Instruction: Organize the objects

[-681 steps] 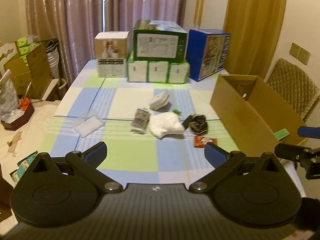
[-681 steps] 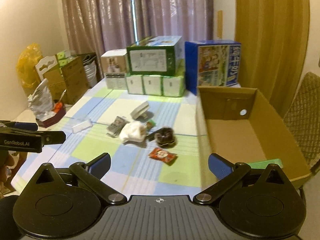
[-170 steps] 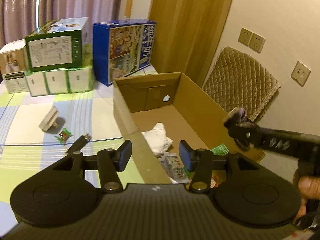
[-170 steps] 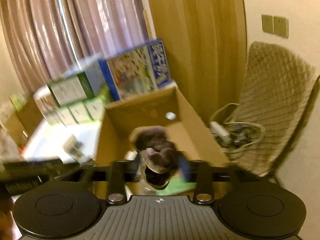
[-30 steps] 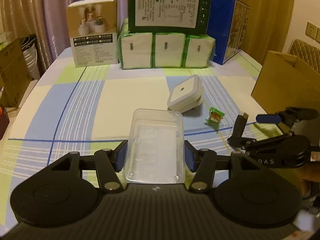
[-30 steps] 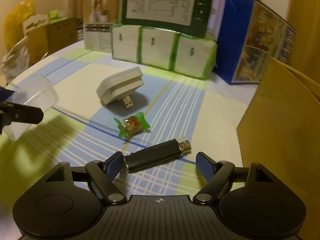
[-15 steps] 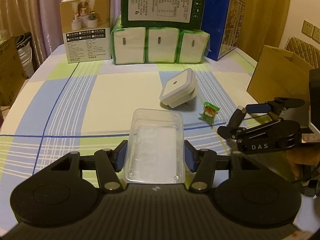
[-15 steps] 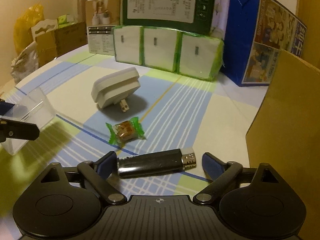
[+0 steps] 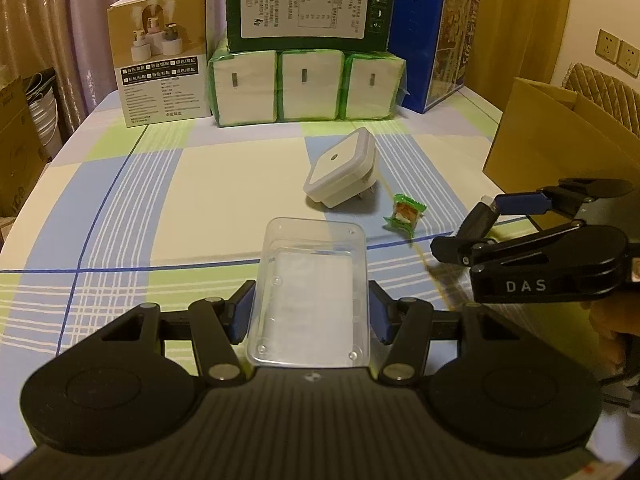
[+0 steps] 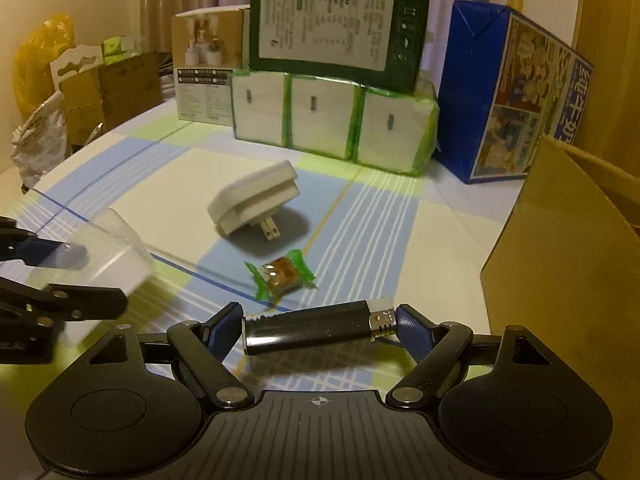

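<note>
Over table [image 9: 192, 184]: L tongs [image 9: 308, 312] gripping clear box [image 9: 308, 292], R tongs [image 10: 320, 330] gripping lighter [image 10: 316, 326]

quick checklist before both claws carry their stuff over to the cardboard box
1. Left claw shut on the clear plastic case: ok, a pad presses each long side.
2. Right claw shut on the black lighter: ok, held end to end, though that grip may slip.
3. Lighter lifted off the tablecloth: cannot tell.
4. Cardboard box within sight on the right: ok, but its inside is hidden.
5. Wrapped candy and white plug adapter apart from both claws: ok, they lie on the cloth.
</note>
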{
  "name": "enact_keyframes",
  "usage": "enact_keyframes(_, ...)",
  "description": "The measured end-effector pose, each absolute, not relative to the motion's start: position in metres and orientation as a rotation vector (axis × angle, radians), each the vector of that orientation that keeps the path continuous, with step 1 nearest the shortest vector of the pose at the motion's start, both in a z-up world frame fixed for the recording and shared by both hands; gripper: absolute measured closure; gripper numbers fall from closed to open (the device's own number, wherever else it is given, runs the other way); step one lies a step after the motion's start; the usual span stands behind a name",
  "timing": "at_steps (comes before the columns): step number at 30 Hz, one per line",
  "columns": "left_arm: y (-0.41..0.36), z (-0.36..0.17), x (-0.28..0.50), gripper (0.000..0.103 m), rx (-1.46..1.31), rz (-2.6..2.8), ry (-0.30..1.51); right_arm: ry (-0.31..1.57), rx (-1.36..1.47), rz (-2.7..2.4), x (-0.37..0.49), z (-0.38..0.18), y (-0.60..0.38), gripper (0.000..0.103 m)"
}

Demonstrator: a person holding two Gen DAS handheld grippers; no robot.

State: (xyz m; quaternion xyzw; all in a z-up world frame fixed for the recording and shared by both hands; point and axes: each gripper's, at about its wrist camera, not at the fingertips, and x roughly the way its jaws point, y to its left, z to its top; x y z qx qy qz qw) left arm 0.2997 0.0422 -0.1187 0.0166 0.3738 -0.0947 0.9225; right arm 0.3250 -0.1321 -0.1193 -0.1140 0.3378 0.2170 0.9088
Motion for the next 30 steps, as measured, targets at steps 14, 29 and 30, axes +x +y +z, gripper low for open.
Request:
enact_keyframes(14, 0.027, -0.104, 0.274, 0.051, 0.029, -0.197, 0.769, 0.735, -0.16, 0.361, 0.279, -0.106, -0.149, 0.024)
enact_keyframes(29, 0.014, -0.057, 0.202, 0.051, -0.085, -0.144, 0.774, 0.76, -0.07, 0.292, 0.206, -0.057, -0.183, 0.024)
enact_keyframes(30, 0.012, -0.052, 0.197, 0.051, -0.084, -0.142, 0.771, 0.757, -0.065, 0.294, 0.201, -0.052, -0.184, 0.024)
